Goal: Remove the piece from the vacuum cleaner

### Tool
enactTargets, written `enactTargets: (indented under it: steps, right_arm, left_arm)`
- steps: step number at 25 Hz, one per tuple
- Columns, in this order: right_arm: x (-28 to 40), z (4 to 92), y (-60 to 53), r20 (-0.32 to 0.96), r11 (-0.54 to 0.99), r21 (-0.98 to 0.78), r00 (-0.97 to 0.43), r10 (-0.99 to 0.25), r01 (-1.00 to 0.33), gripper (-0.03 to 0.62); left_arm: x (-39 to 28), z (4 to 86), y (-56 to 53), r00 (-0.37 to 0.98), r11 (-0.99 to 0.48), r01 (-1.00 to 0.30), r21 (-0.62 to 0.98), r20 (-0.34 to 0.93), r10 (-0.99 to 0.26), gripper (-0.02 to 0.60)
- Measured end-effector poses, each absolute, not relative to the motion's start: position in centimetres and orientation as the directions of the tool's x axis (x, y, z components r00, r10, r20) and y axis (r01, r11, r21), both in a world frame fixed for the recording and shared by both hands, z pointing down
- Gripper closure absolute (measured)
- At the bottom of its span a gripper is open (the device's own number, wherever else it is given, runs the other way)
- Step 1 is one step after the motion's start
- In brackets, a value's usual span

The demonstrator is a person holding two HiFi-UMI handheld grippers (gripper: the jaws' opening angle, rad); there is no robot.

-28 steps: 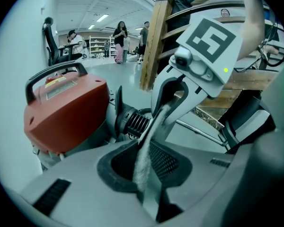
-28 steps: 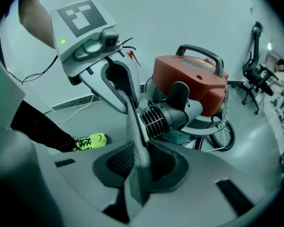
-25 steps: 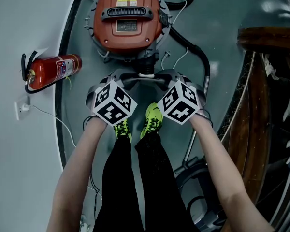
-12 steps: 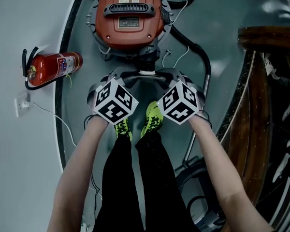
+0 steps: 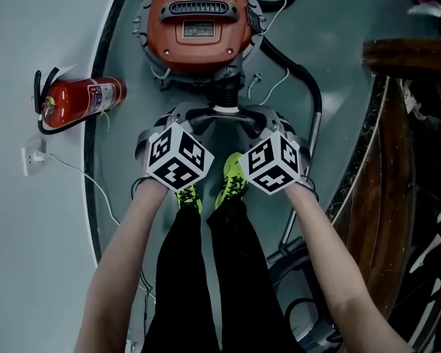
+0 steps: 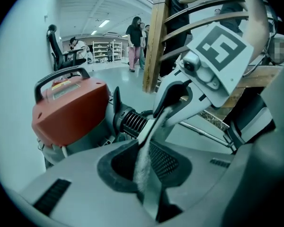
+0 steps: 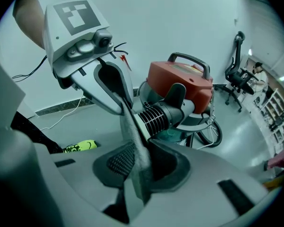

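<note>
A red canister vacuum cleaner (image 5: 198, 28) stands on the floor ahead of my feet, also in the left gripper view (image 6: 68, 112) and the right gripper view (image 7: 180, 82). A black ribbed hose connector (image 5: 224, 90) sticks out of its front. Just before it, a thin pale flat strip (image 6: 149, 136) spans between my two grippers. My left gripper (image 5: 180, 118) is shut on one end of the strip (image 7: 132, 131). My right gripper (image 5: 268, 118) is shut on the other end. The strip's link to the vacuum is hidden.
A red fire extinguisher (image 5: 81, 101) lies on the floor at the left, near a wall socket (image 5: 33, 162) with a white cable. A black hose (image 5: 309, 87) curves right of the vacuum. A wooden railing (image 5: 404, 160) stands at the right. People (image 6: 135, 37) stand far off.
The right gripper's marker cube has tilted slightly. Both hands stay where they were, shut on the strip. The head view has shifted, so the vacuum sits higher in frame.
</note>
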State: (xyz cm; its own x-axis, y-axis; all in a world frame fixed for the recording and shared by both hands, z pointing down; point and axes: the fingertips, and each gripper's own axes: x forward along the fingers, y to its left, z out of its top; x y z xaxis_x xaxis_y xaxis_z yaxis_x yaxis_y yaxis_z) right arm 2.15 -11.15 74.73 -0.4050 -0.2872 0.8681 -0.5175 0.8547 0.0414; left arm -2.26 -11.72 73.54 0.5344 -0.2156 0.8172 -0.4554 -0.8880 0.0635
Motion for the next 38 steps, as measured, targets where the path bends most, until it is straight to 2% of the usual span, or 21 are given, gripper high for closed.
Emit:
enactTargets:
  steps: [15, 22, 31, 38]
  right_arm:
    - [2.3, 74.7, -10.4, 0.867, 0.842, 0.086, -0.376, -0.326, -0.533, 0.511]
    - [1.6, 75.9, -5.5, 0.892, 0.878, 0.014, -0.391, -0.227, -0.478, 0.523]
    - [1.1, 76.3, -1.2, 0.903, 0.879, -0.066, -0.403, -0.149, -0.472, 0.523]
    - [0.7, 75.0, -0.8, 0.895, 0.892, -0.052, -0.417, -0.158, -0.450, 0.523]
  left_arm:
    - [-2.3, 73.8, -10.5, 0.528, -0.886, -0.461, 0.043, 0.816, -0.235, 0.509]
    - [-2.9, 75.0, -6.1, 0.518, -0.911, -0.406, 0.078, 0.841, -0.158, 0.517]
    - [-3.3, 75.4, -1.8, 0.512, -0.905, -0.403, 0.137, 0.854, -0.098, 0.520]
    - [-3.8, 74.1, -0.9, 0.509, -0.887, -0.444, 0.128, 0.850, -0.132, 0.520]
